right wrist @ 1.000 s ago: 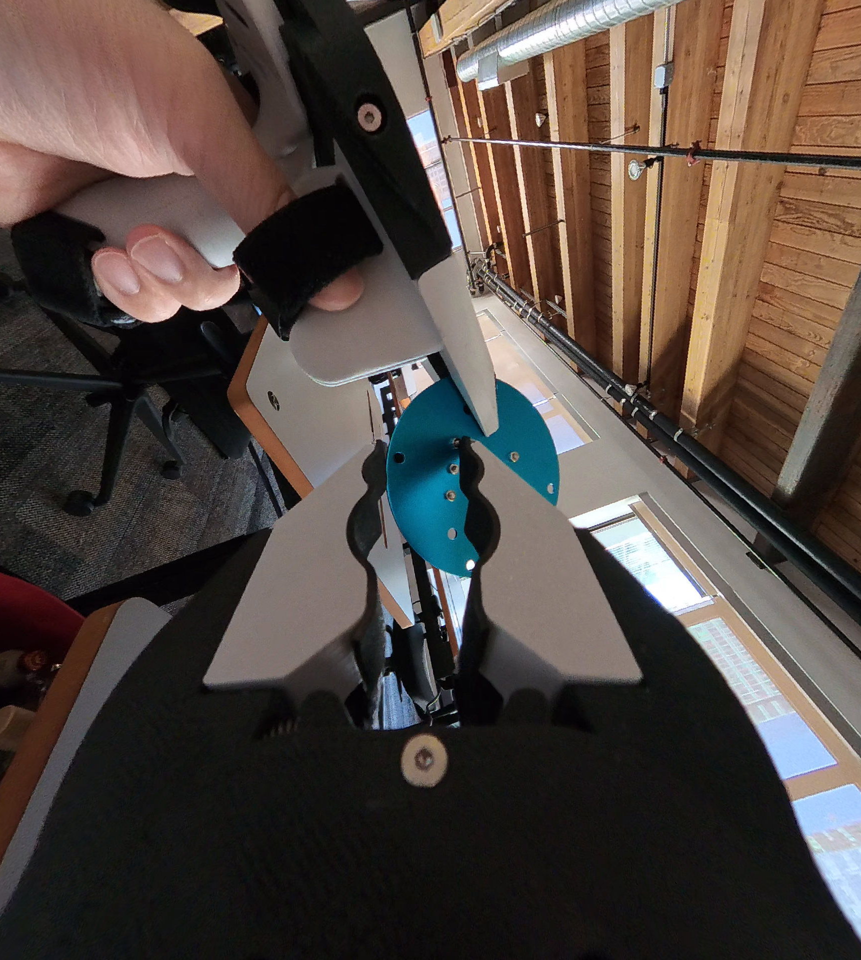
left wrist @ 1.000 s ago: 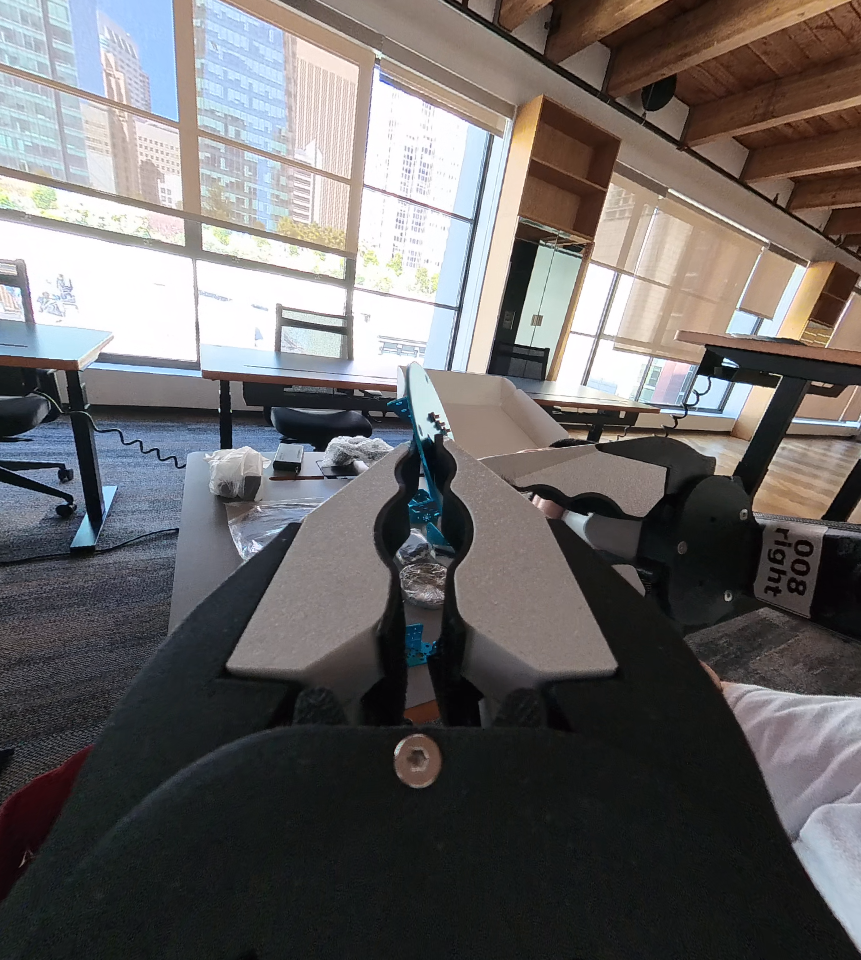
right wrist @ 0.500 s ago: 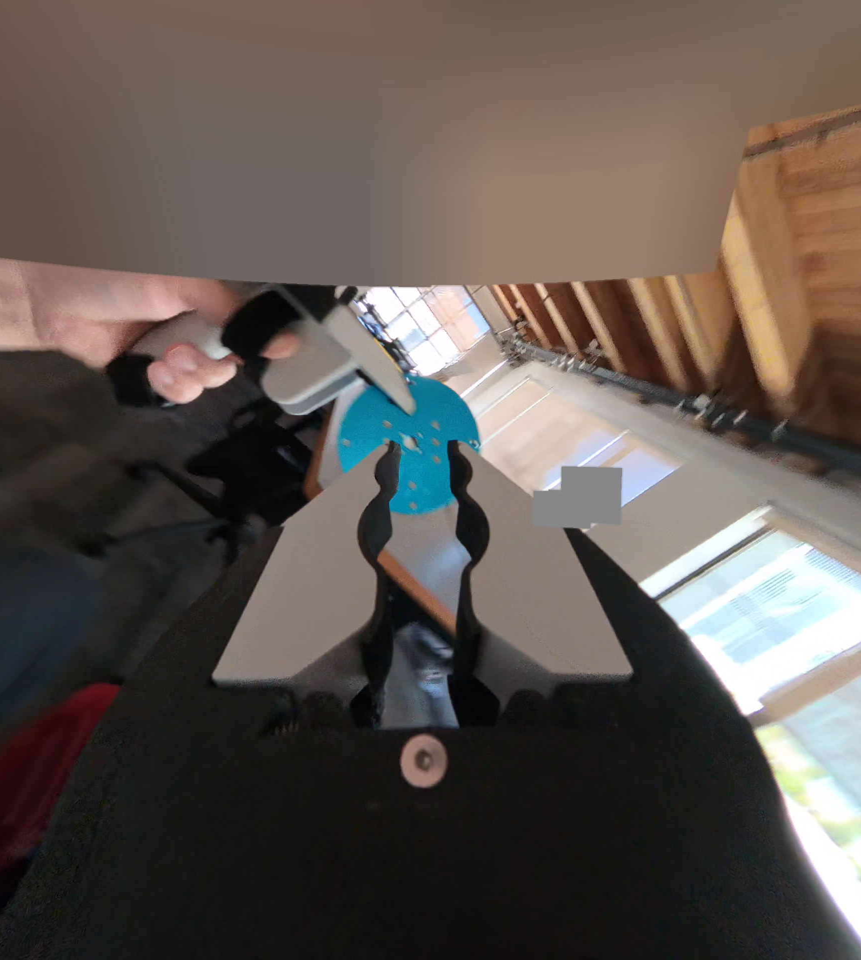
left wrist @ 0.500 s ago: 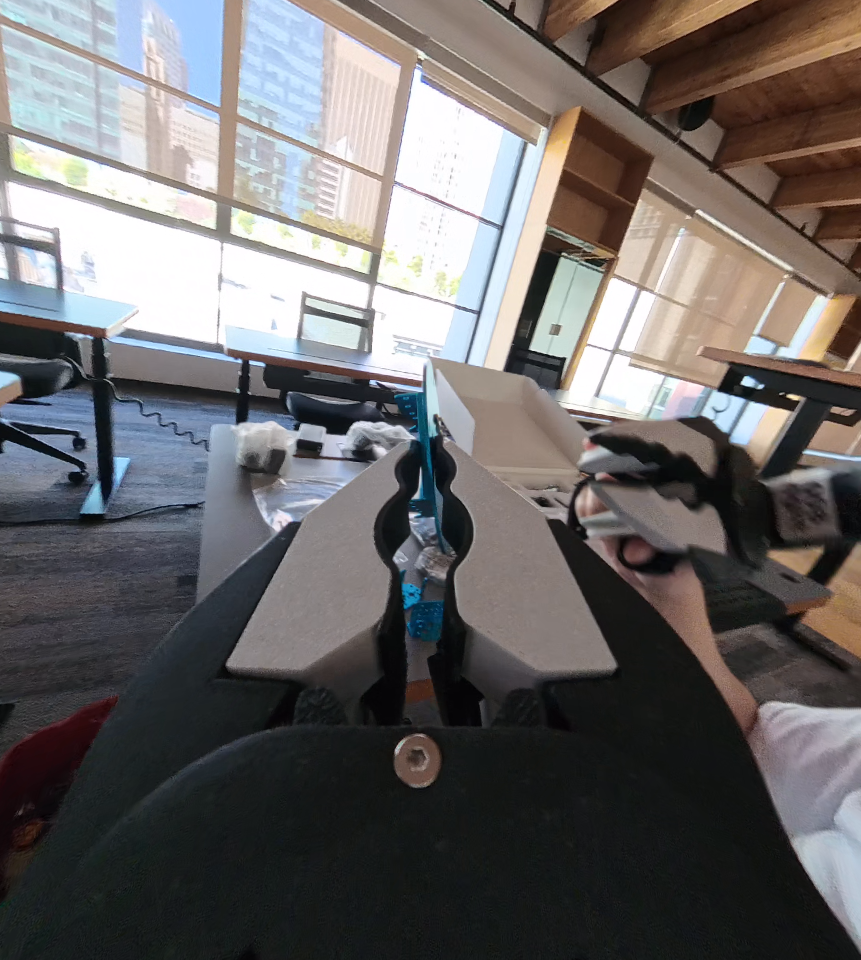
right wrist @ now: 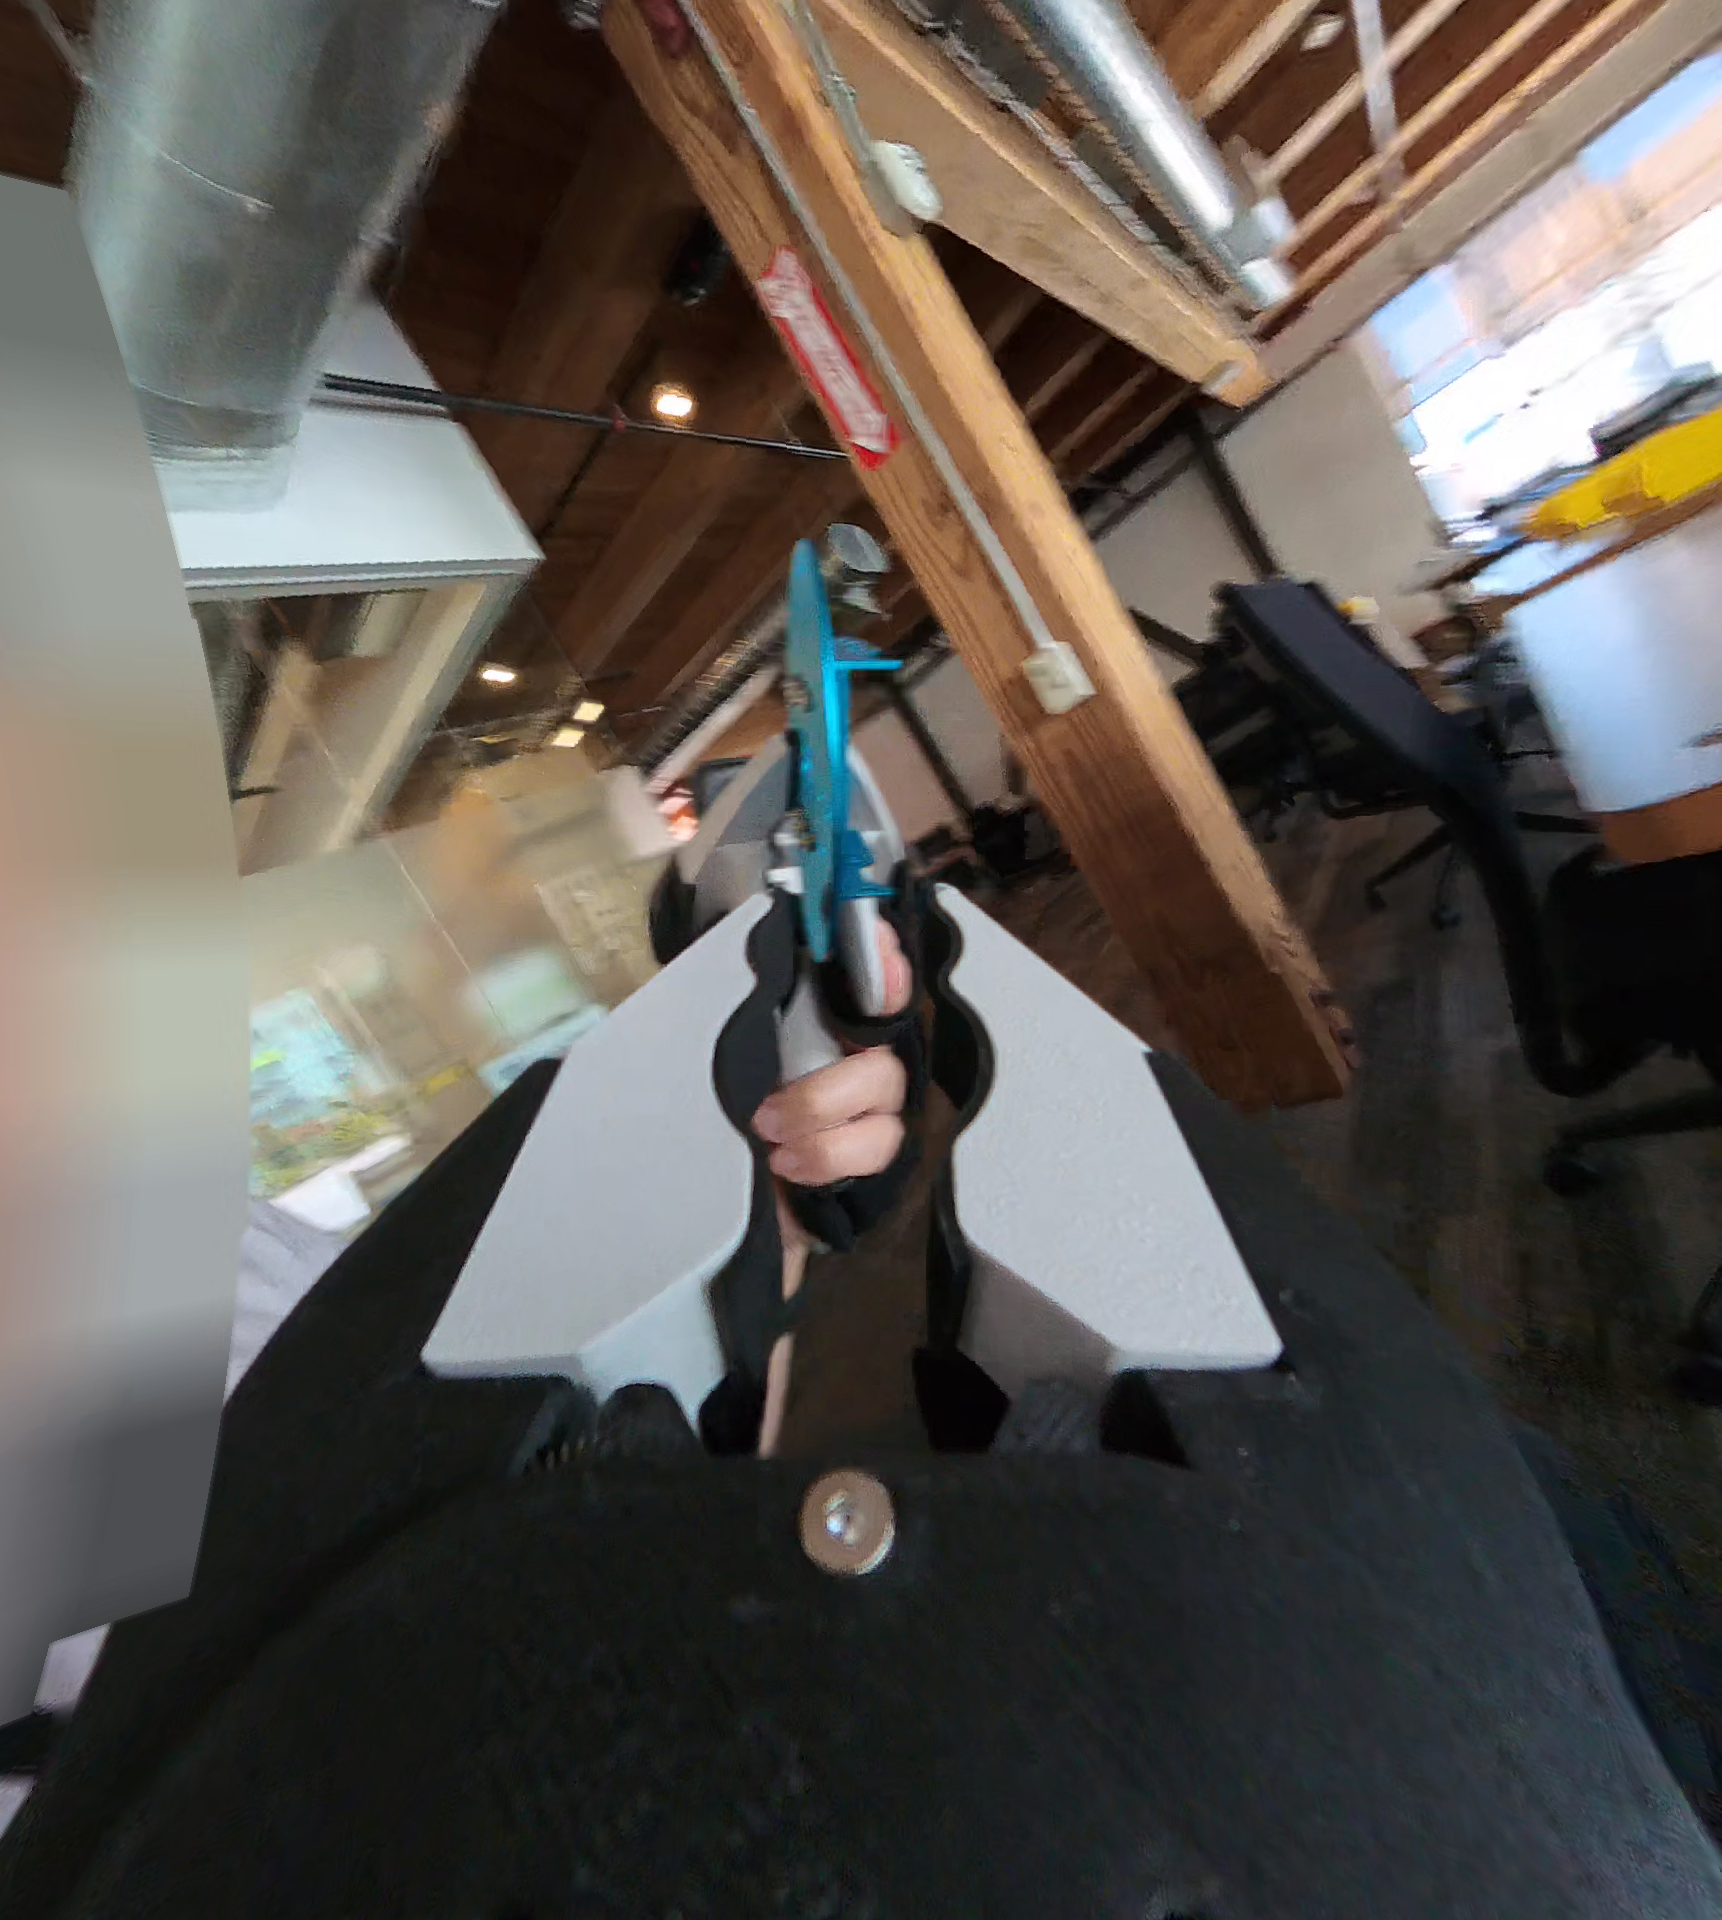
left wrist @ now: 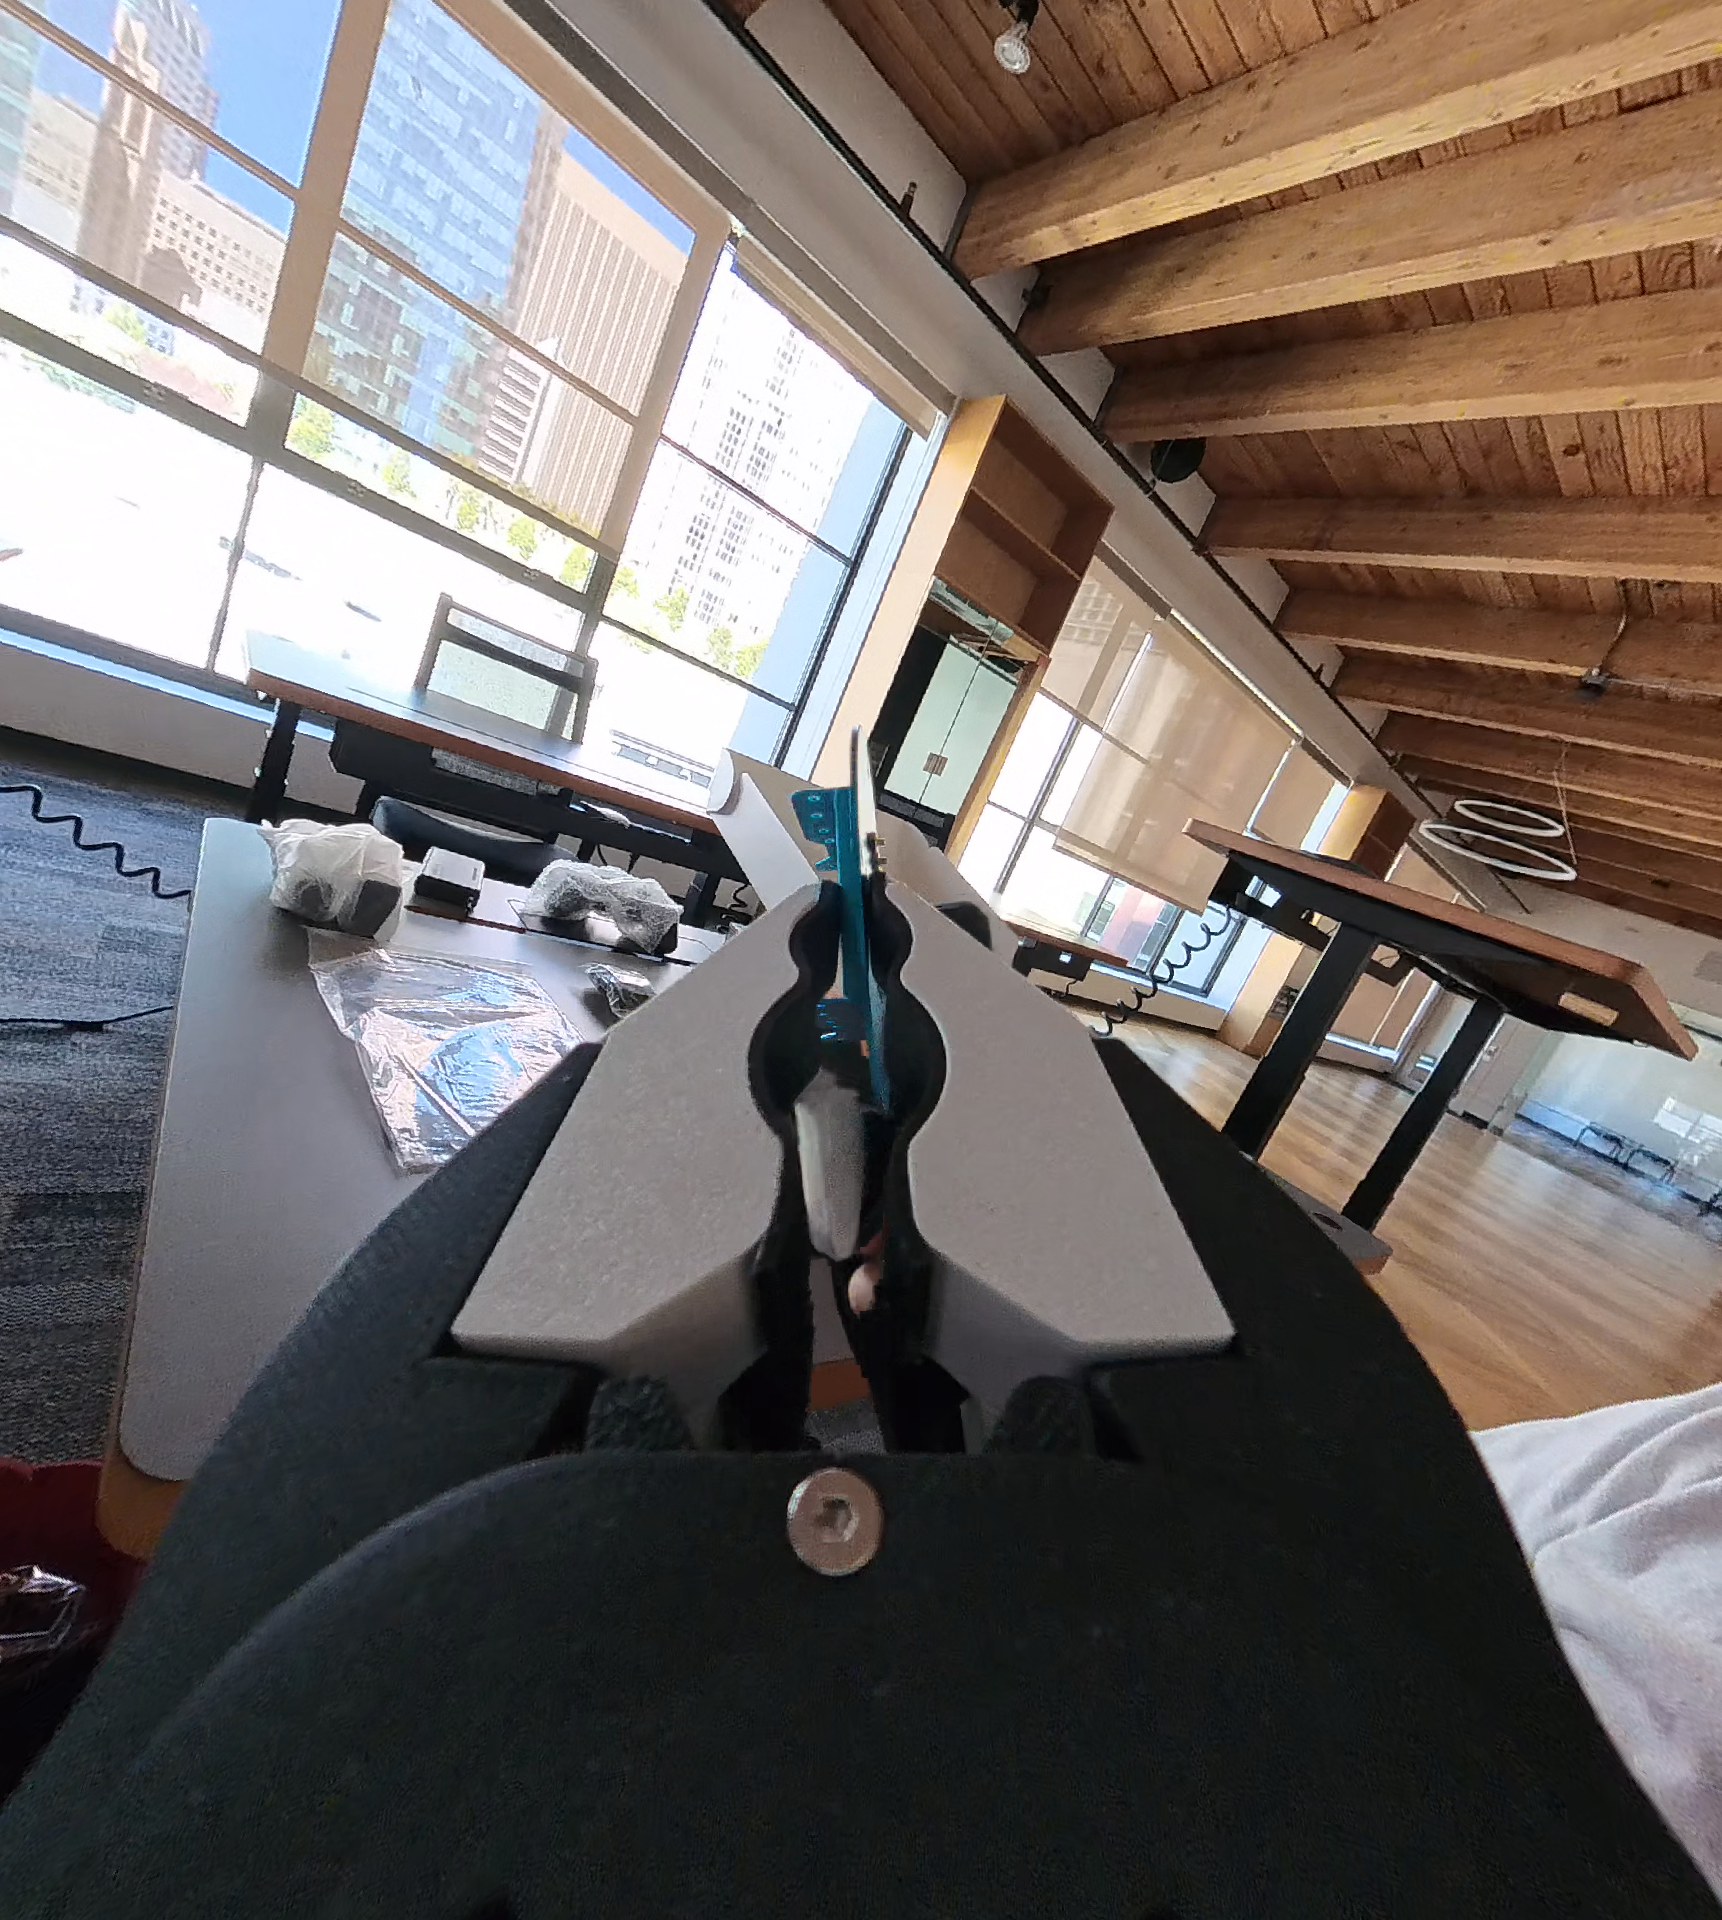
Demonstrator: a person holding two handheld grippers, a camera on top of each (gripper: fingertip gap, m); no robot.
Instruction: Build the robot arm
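Note:
My left gripper [left wrist: 852,899] is shut on a thin blue metal plate [left wrist: 865,821] with small holes. The plate is seen edge-on and sticks up past the tips. In the right wrist view the same plate [right wrist: 815,748] stands edge-on straight ahead, held by the left gripper's grey fingers [right wrist: 732,847], with a hand [right wrist: 836,1117] behind them. My right gripper [right wrist: 852,914] is open with a narrow gap. The plate's near end lines up with that gap, close to the left finger. I cannot tell whether it touches. The right wrist view is blurred.
A grey table [left wrist: 244,1039] ahead of the left gripper carries wrapped bundles [left wrist: 332,868], a clear plastic bag [left wrist: 441,1029] and an open white box [left wrist: 784,831]. A standing desk [left wrist: 1439,914] is at right. A wooden beam [right wrist: 1044,623] and office chairs [right wrist: 1459,779] show in the right wrist view. The grippers are tip to tip, or close to it.
The left gripper has tilted upward with the plate still in it. The right gripper has swung round, so the plate went from face-on to edge-on in its view, and it left the left view's right side.

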